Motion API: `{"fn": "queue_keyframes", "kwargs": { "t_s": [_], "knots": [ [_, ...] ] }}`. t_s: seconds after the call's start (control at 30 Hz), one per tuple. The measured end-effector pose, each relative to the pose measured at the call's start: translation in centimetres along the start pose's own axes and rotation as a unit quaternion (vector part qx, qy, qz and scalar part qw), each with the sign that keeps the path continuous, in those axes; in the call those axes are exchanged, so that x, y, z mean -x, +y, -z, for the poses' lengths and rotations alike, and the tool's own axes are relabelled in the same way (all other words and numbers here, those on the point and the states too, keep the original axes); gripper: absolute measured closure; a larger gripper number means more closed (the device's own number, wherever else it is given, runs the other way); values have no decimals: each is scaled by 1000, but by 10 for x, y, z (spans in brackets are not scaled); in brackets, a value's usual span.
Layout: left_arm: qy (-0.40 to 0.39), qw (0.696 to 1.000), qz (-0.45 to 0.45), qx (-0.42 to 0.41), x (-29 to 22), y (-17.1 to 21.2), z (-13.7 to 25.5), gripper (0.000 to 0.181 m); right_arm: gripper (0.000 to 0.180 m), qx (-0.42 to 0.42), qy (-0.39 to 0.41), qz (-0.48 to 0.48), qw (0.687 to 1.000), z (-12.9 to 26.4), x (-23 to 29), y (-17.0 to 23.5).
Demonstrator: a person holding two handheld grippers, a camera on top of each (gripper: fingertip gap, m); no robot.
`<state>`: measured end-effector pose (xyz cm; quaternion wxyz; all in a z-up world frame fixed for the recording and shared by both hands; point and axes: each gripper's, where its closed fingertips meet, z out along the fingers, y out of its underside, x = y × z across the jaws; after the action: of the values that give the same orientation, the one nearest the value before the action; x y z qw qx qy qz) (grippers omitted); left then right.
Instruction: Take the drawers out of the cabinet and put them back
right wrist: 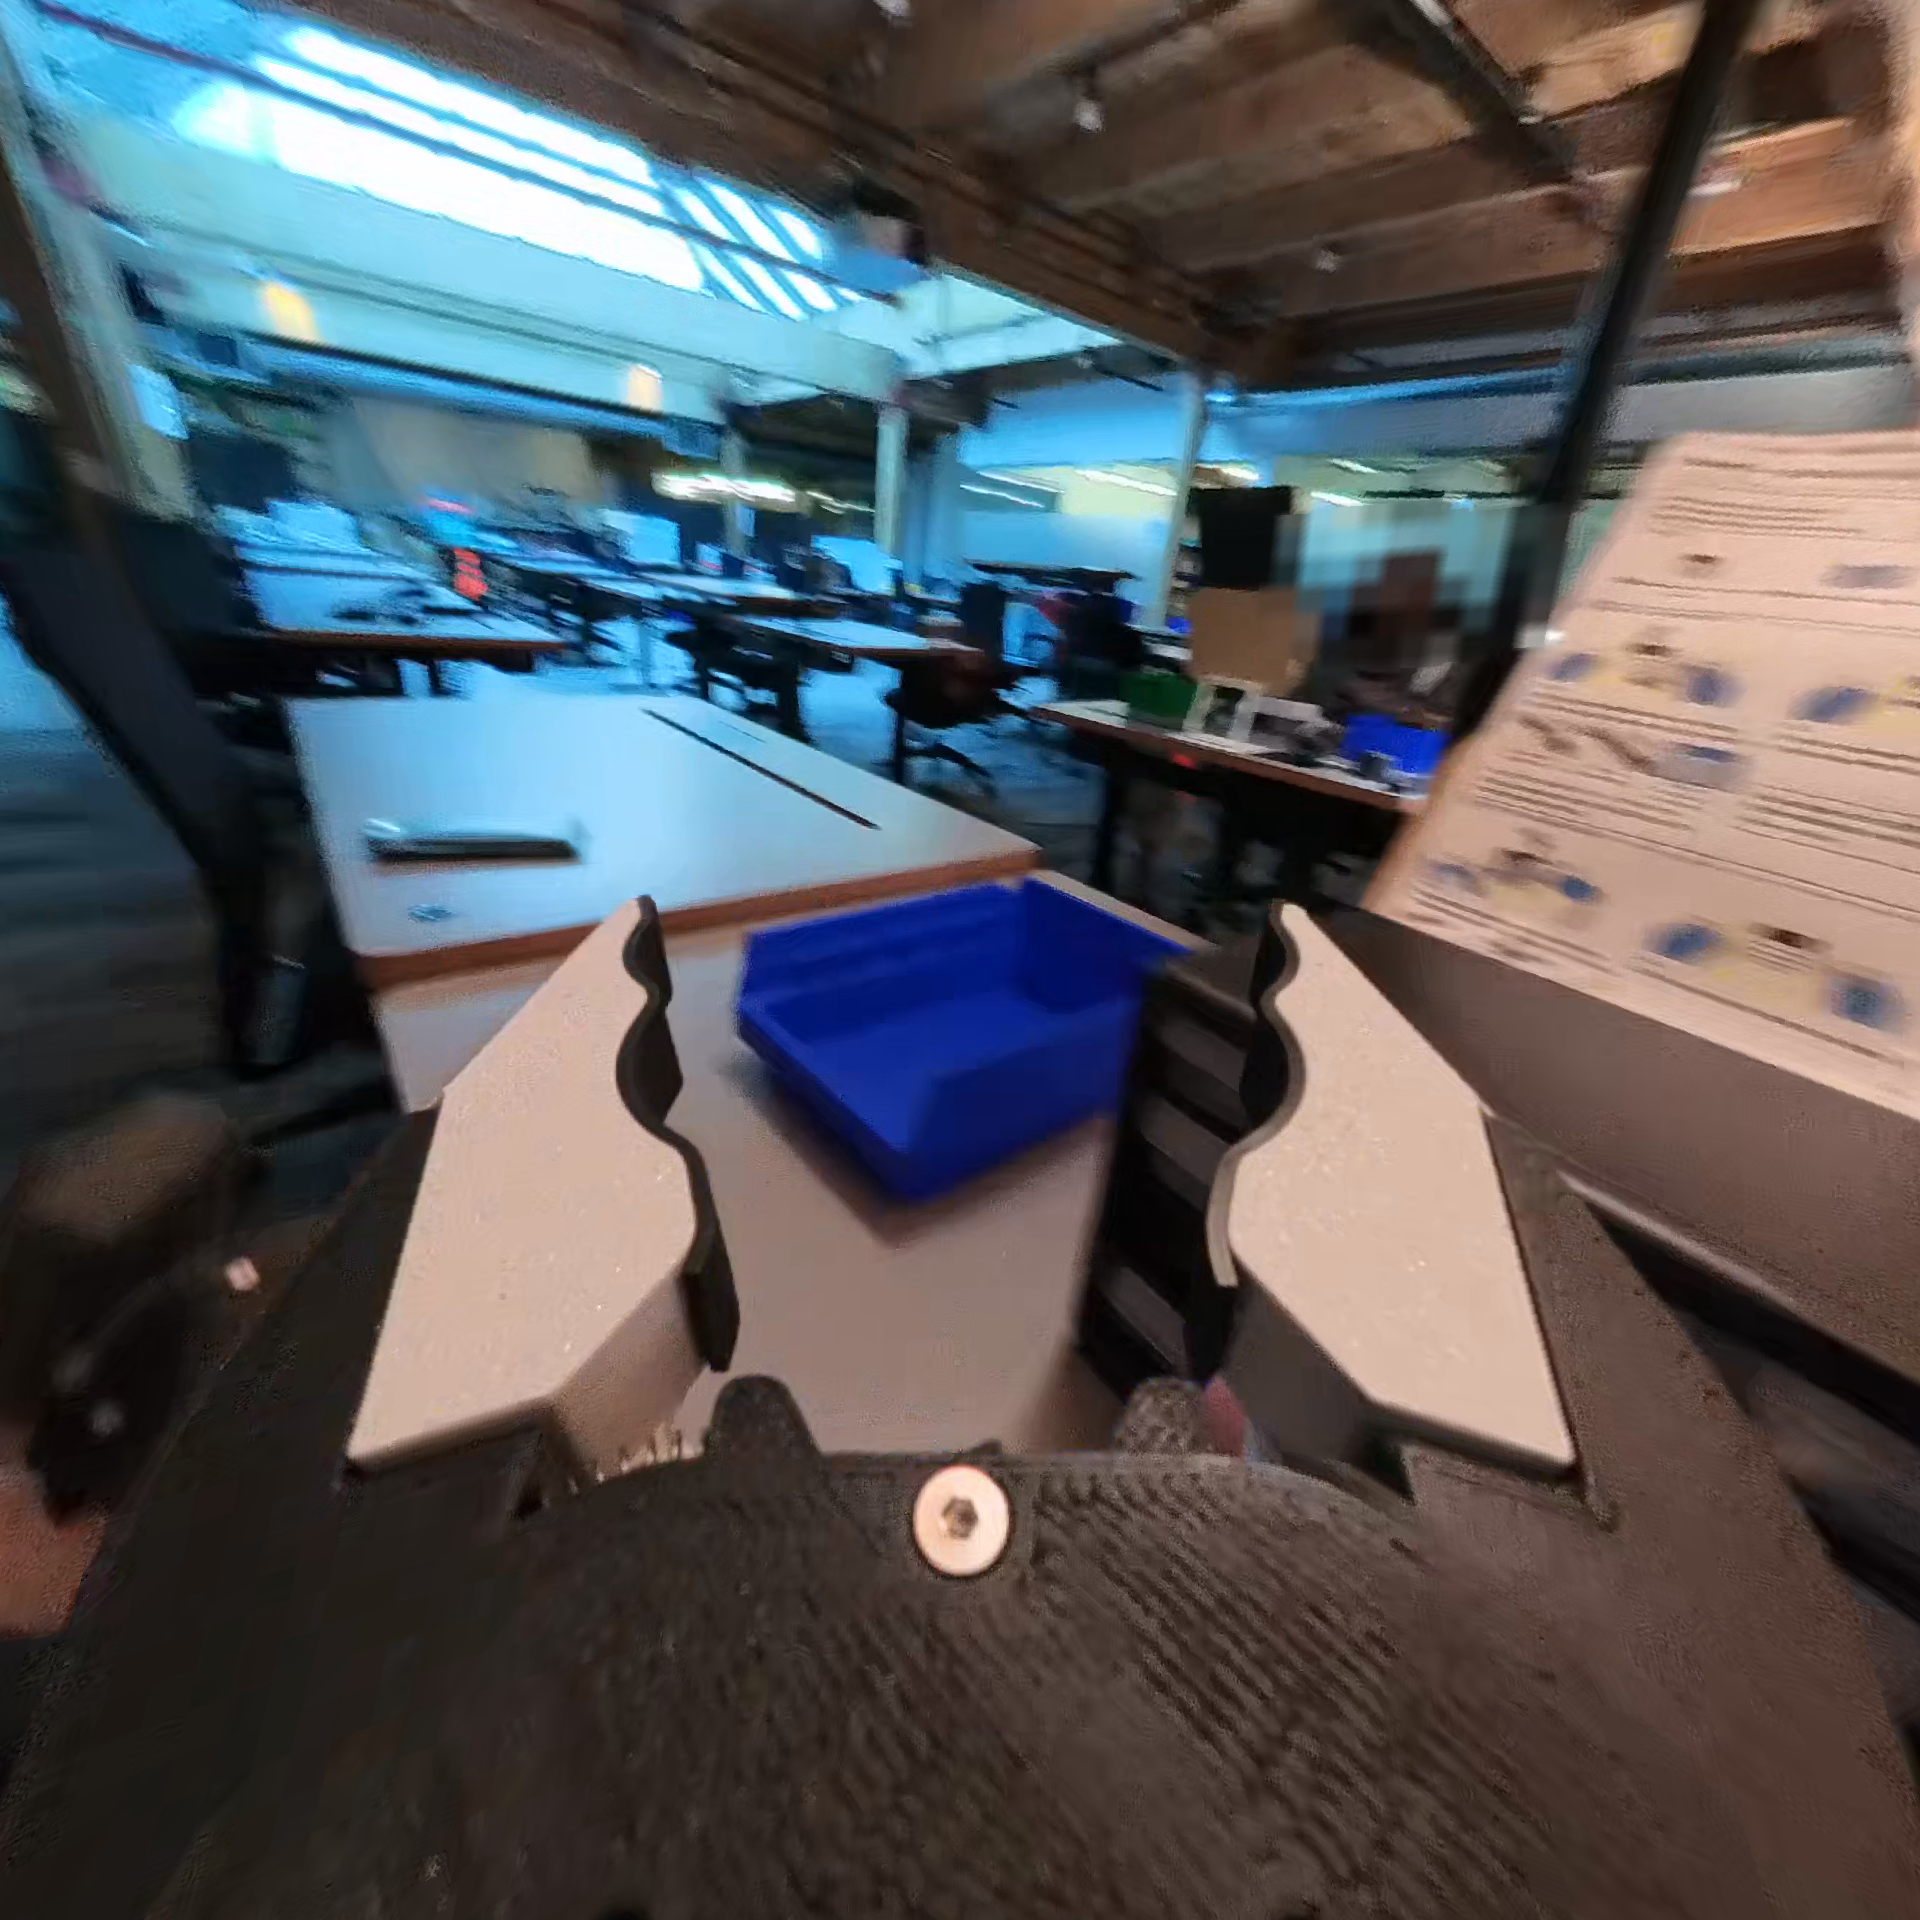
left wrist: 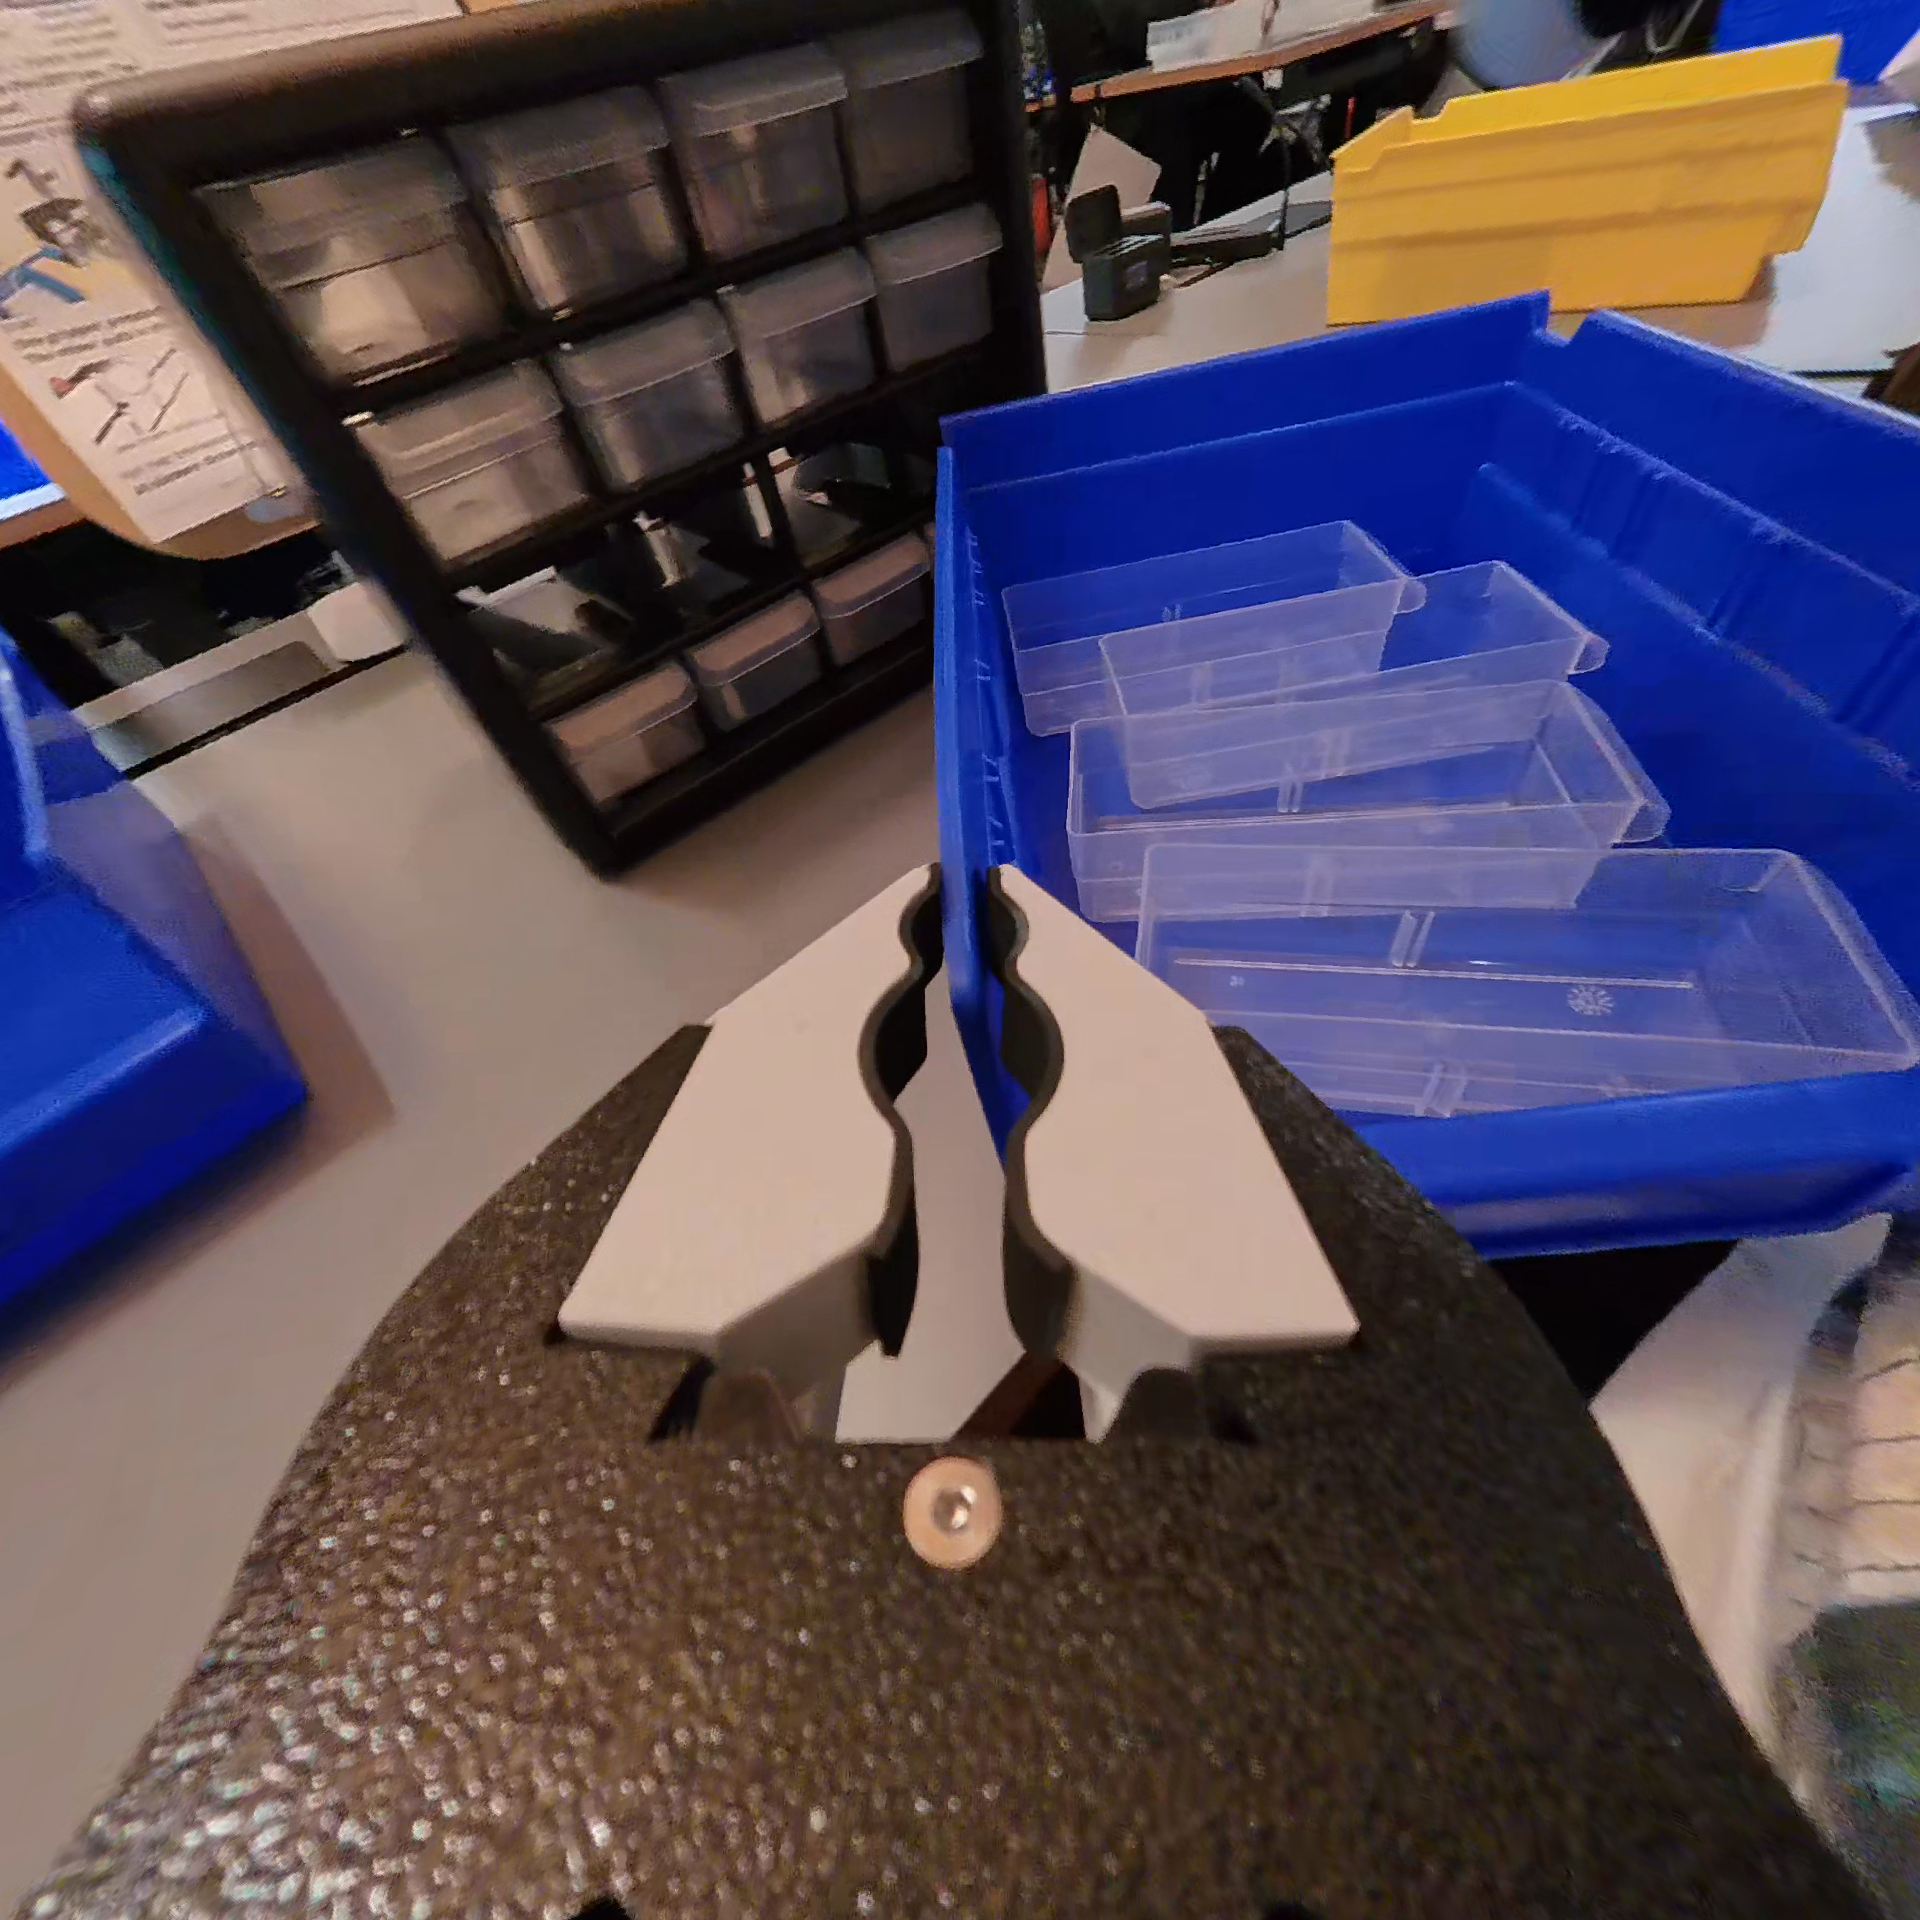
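The black cabinet point(left wrist: 582, 436) stands at the back left of the grey table, with several clear drawers in it and a few empty slots point(left wrist: 686, 566) in its lower rows. Several clear drawers point(left wrist: 1351, 748) lie loose in a large blue bin point(left wrist: 1714, 1153) to its right. My left gripper point(left wrist: 966, 883) hovers over the bin's near left corner, jaws almost together with nothing between them. My right gripper point(right wrist: 956, 935) is wide open and empty. It points past the cabinet's ribbed side point(right wrist: 1164, 1143) toward a small blue bin point(right wrist: 935, 1029).
A yellow bin point(left wrist: 1579, 187) sits at the back right. Another blue bin point(left wrist: 94, 1039) is at the left edge. A printed sheet point(left wrist: 114, 343) leans behind the cabinet and shows in the right wrist view point(right wrist: 1683, 748). Other tables point(right wrist: 582, 790) lie beyond.
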<state>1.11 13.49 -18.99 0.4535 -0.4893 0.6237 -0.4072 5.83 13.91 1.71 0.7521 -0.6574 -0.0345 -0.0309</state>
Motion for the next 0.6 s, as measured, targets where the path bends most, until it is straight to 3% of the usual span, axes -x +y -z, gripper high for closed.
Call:
{"fn": "queue_keyframes", "kwargs": {
  "t_s": [0.1, 0.27, 0.4, 0.6],
  "knots": [
    [-25, 1000, 9, 2, 9, 5, 14, 177, 70, 29, -45, -39, 998, -78, 34, 14],
    [-74, 997, 8, 2, 23, 14, 41, 176, 68, 154, 88, -52, 983, -186, -1, 94],
    [-117, 993, 17, 8, 36, 23, 67, 176, 63, 258, 154, -136, 944, -230, -22, 171],
    [-157, 987, 41, 15, 53, 36, 102, 176, 59, 340, 215, -181, 898, -265, -57, 237]
  ]
}}
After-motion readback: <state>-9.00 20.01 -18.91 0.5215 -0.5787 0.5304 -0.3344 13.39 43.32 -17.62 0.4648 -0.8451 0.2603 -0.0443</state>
